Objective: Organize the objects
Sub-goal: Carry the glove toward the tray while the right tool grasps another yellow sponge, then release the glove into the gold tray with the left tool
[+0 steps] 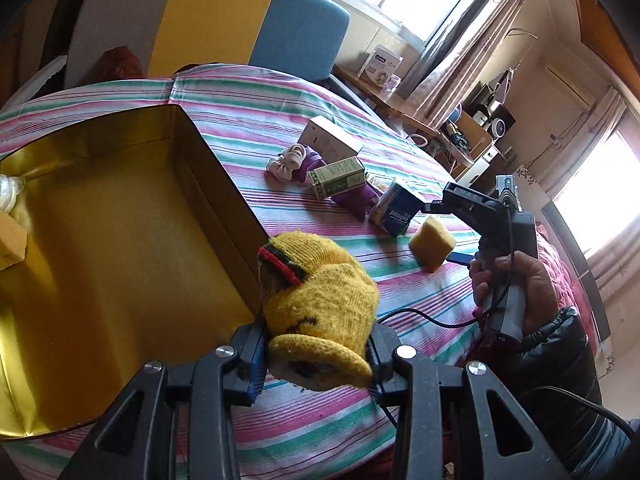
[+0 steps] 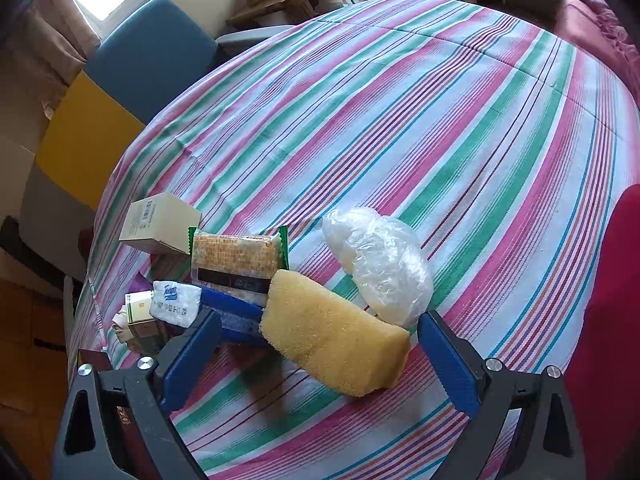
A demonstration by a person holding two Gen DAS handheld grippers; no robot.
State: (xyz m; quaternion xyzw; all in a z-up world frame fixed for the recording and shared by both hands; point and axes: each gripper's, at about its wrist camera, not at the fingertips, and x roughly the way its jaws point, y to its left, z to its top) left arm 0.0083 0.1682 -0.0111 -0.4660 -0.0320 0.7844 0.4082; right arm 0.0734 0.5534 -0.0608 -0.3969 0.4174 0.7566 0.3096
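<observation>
Left gripper (image 1: 318, 354): my jaws are clamped on a yellow knitted glove (image 1: 320, 300), held just beside the gold box's near corner.
Right gripper (image 2: 316, 356): my jaws stand wide apart, holding nothing; a yellow sponge (image 2: 334, 350) lies between them on the striped cloth (image 2: 440, 120).
Gold box (image 1: 120, 248): open, mostly bare inside.
Behind the sponge: a tissue pack (image 2: 176, 304), a snack packet (image 2: 236, 268), a plastic bag (image 2: 380, 264).

Black plastic hand-held gripper (image 2: 320, 354) with blue ribbed finger pads (image 2: 448, 364) and silver screws; at three o'clock, a shiny black quilted sleeve (image 1: 560, 356), black cable trailing.
</observation>
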